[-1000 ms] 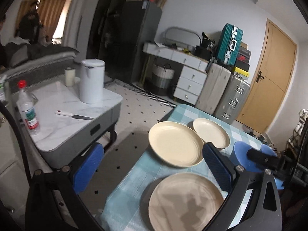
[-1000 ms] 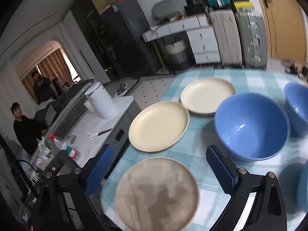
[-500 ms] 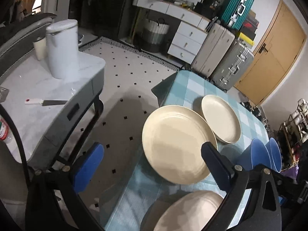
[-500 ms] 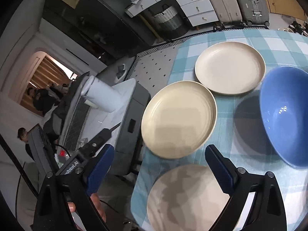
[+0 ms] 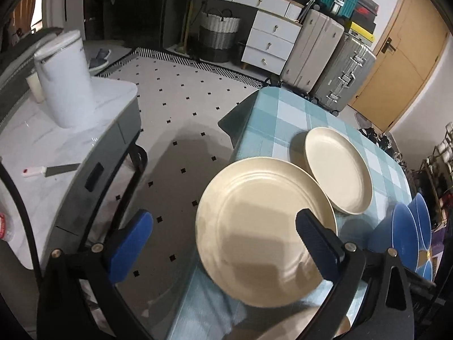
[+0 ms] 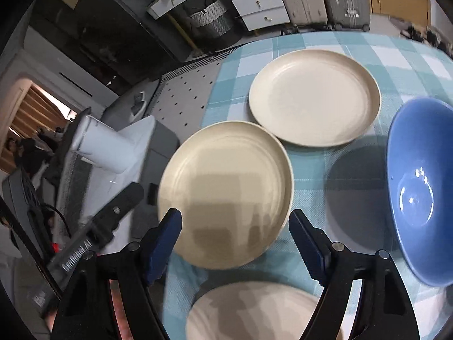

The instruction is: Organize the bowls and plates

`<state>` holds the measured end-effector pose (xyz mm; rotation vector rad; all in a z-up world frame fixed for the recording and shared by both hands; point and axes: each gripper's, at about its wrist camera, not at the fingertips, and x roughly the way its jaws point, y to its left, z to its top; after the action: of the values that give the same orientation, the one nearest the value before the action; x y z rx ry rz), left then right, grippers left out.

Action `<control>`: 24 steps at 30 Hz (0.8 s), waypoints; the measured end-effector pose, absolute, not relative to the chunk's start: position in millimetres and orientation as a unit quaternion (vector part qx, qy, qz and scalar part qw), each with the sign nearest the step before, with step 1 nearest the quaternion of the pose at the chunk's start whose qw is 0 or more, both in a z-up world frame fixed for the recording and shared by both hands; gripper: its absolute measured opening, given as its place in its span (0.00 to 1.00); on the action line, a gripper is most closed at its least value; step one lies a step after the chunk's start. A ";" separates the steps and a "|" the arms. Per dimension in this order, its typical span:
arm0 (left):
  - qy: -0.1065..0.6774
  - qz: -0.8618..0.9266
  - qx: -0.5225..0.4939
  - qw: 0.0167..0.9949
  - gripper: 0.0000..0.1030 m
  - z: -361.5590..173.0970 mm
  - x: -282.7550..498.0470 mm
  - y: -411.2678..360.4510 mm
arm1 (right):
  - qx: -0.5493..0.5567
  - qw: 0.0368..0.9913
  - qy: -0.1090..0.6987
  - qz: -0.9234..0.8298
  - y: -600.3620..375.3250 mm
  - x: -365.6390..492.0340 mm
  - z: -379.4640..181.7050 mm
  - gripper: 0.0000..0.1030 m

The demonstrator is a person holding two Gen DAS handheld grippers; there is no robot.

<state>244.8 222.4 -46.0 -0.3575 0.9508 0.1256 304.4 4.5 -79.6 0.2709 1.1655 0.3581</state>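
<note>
Cream plate [image 6: 226, 192] lies between right tongs [image 6: 235, 243].

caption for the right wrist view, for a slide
Open right gripper closing in above middle cream plate on checked tablecloth.

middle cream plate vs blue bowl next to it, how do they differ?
Colour: the middle plate is matte cream, the blue bowl glossy with highlights.
Shape: the plate is shallow and flat with a low rim, the bowl deep with steep walls.
Place: the plate sits at the tablecloth's edge, ahead of the right gripper, whose open jaws have just been closing; the bowl lies further in.
Both are round, empty and upright.
</note>
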 end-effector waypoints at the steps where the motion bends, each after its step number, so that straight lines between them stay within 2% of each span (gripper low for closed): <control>1: 0.457 0.064 -0.173 0.870 0.98 -49.1 247.9 225.2 | 0.119 0.814 0.544 0.166 7.4 305.1 -81.2 0.78; 8: 0.477 0.060 -0.195 0.855 0.96 -78.6 263.2 237.5 | 0.113 0.813 0.550 0.156 6.4 318.8 -98.4 0.78; 11: 0.485 0.053 -0.200 0.850 0.91 -87.2 268.3 236.5 | 0.112 0.810 0.556 0.151 6.8 324.8 -110.2 0.78; 16: 0.485 0.056 -0.196 0.851 0.90 -91.3 270.8 234.9 | 0.114 0.806 0.563 0.143 3.4 332.3 -124.5 0.78; 17: 0.488 0.053 -0.198 0.849 0.87 -93.0 271.4 234.9 | 0.116 0.804 0.566 0.143 3.4 334.4 -127.2 0.78; 19: 0.499 0.045 -0.198 0.842 0.73 -98.2 274.2 233.9 | 0.116 0.800 0.571 0.143 3.3 336.5 -132.9 0.72; 20: 0.506 0.041 -0.196 0.839 0.61 -101.3 275.7 232.8 | 0.113 0.798 0.574 0.144 4.6 337.3 -135.3 0.68; 21: 0.509 0.038 -0.196 0.837 0.54 -103.0 276.5 232.8 | 0.112 0.796 0.577 0.143 4.5 338.4 -138.4 0.66; 24: 0.513 0.038 -0.203 0.833 0.54 -109.2 277.7 234.5 | 0.112 0.796 0.579 0.139 4.8 340.6 -142.4 0.63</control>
<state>277.7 234.5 -109.2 -0.4309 1.0875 0.0797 340.6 4.9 -142.4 0.2396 1.2435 0.2994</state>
